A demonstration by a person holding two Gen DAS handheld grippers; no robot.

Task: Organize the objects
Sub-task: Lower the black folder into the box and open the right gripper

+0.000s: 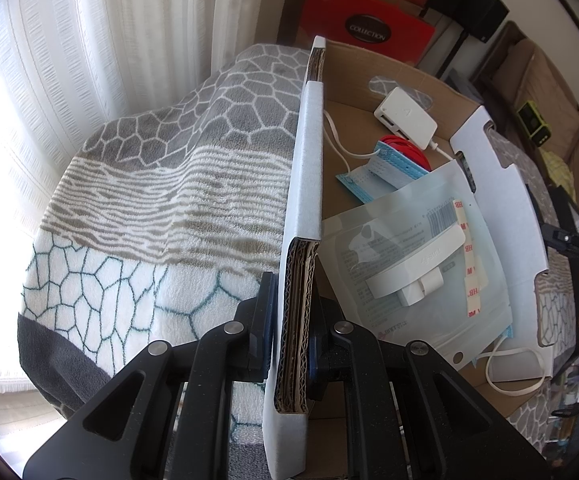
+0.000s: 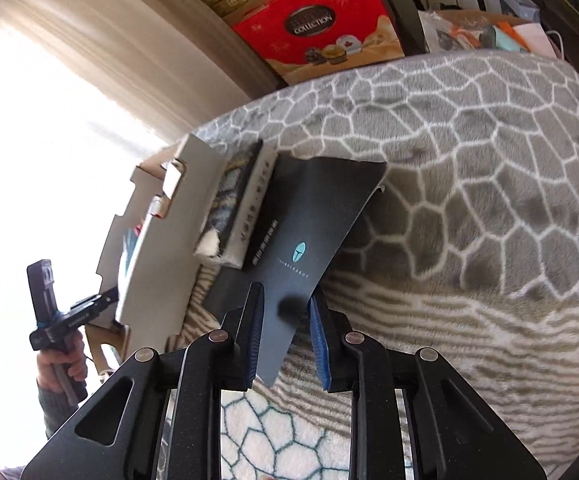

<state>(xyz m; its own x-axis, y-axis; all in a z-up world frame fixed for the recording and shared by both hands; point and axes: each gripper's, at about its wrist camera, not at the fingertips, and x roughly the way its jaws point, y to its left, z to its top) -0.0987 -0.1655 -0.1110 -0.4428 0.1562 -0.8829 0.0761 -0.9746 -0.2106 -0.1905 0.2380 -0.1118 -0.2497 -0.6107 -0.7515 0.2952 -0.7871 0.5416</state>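
Observation:
My left gripper [image 1: 291, 320] is shut on the near side wall of an open cardboard box [image 1: 303, 184] that rests on a patterned blanket. Inside the box lie a clear pouch with a white plastic part [image 1: 413, 268], blue face masks [image 1: 385, 172], a red cable [image 1: 405, 152] and a white adapter [image 1: 405, 116]. My right gripper [image 2: 285, 320] has a flat black card sleeve with a teal logo [image 2: 309, 224] between its fingers, held above the blanket, its far end near a book [image 2: 245, 208] beside the box [image 2: 161, 240].
The grey and white hexagon blanket [image 1: 161, 200] covers the surface [image 2: 469, 200]. A red gift box [image 2: 313, 20] stands behind it, also in the left wrist view [image 1: 365, 28]. Curtains [image 1: 109, 40] hang on the left. Clutter sits at the far right [image 1: 533, 124].

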